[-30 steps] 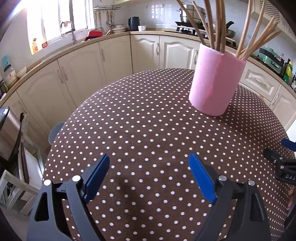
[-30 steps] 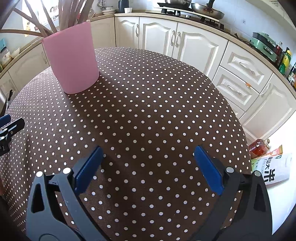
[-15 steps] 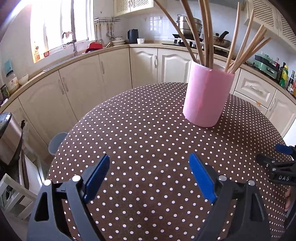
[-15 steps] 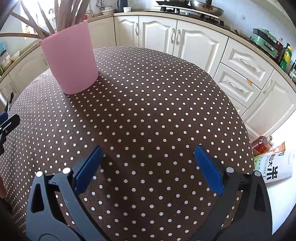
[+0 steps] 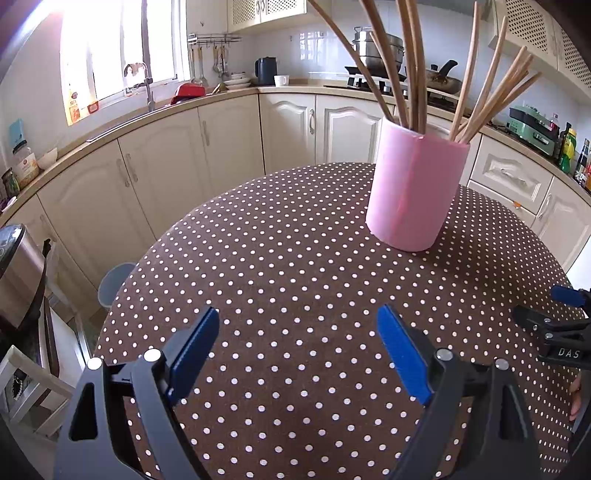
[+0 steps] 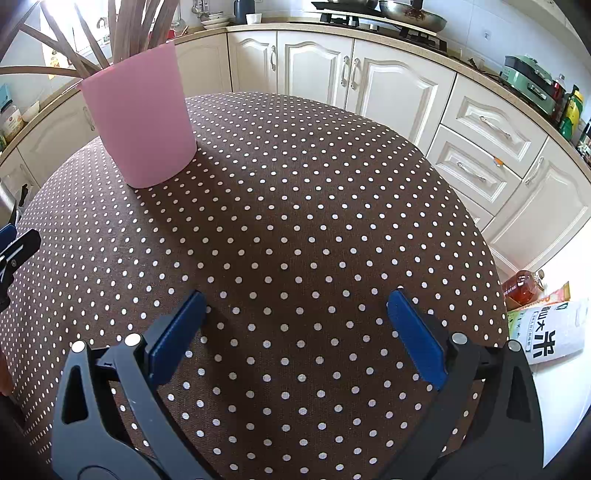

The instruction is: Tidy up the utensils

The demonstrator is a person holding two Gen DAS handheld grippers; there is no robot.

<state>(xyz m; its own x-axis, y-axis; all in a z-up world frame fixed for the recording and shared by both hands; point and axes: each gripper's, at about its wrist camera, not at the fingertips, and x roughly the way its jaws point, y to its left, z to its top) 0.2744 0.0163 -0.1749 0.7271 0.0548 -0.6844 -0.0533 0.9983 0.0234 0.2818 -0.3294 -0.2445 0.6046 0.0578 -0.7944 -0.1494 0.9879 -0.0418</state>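
Note:
A pink cylindrical holder (image 5: 415,188) stands upright on the brown polka-dot tablecloth (image 5: 295,266), with several wooden utensil handles (image 5: 410,66) sticking up out of it. It also shows in the right wrist view (image 6: 138,118) at the far left with the handles (image 6: 122,33) above. My left gripper (image 5: 299,332) is open and empty, low over the cloth, well short of the holder. My right gripper (image 6: 295,317) is open and empty over the near cloth. Its tips show at the right edge of the left wrist view (image 5: 565,321).
Cream kitchen cabinets (image 5: 229,136) and a counter curve around the round table. A stove with pans (image 6: 402,14) is behind. A rice bag (image 6: 550,332) and a bottle (image 6: 521,286) lie on the floor to the right. A metal bin (image 5: 18,273) stands at the left.
The left gripper has pulled back and tilted up, so the pink holder looks farther and more of the kitchen shows. The right gripper has barely moved. Both stay open.

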